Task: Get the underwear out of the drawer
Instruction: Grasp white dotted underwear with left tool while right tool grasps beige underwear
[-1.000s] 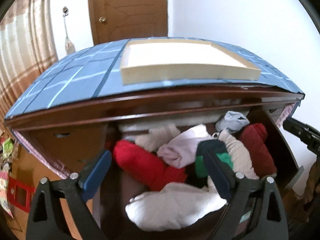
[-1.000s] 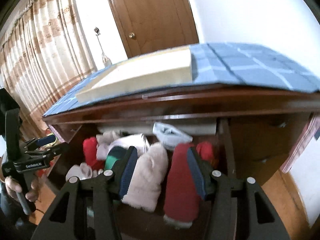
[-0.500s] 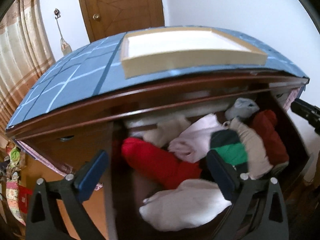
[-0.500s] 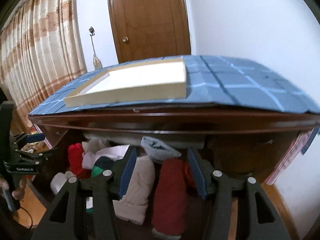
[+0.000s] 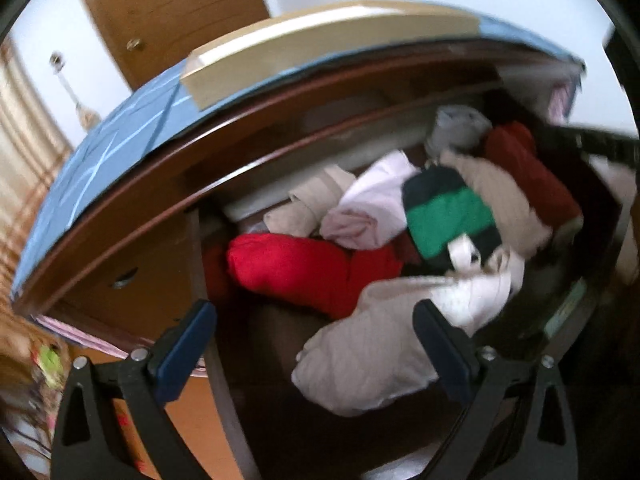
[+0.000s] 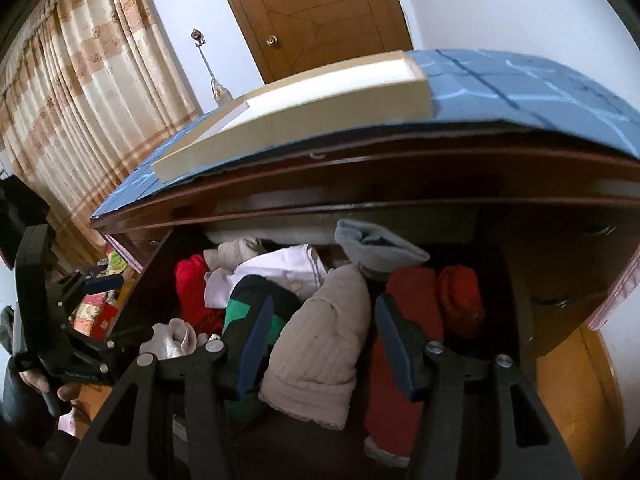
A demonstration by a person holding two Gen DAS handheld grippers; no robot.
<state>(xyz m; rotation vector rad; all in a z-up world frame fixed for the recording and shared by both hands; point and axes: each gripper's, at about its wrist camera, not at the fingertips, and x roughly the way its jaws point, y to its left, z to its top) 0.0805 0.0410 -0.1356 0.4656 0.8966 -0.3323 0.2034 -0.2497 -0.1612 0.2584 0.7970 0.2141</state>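
Observation:
The dark wooden drawer (image 5: pixel 208 280) stands open, packed with rolled underwear. My left gripper (image 5: pixel 312 340) is open wide above its left part, over a red roll (image 5: pixel 288 264) and a cream-white garment (image 5: pixel 360 352), touching neither. A green-and-navy roll (image 5: pixel 448 216) and a white piece (image 5: pixel 372 200) lie further in. My right gripper (image 6: pixel 324 340) is open, its pads on either side of a beige ribbed roll (image 6: pixel 324 332) without pressing it. A dark red roll (image 6: pixel 404 320) lies right of it. The left gripper (image 6: pixel 120 308) also shows at the drawer's left, held by a hand (image 6: pixel 68 392).
A cream tray (image 6: pixel 300 108) sits on the blue checked cloth (image 6: pixel 520 92) that covers the dresser top, which overhangs the drawer's back. A brown door (image 6: pixel 320 12) and a curtain (image 6: pixel 80 100) stand behind. A closed drawer front (image 6: pixel 568 272) is to the right.
Both grippers have sunk closer to the drawer's contents. The left view has rolled, so the dresser now looks tilted, and the left jaws stand slightly wider.

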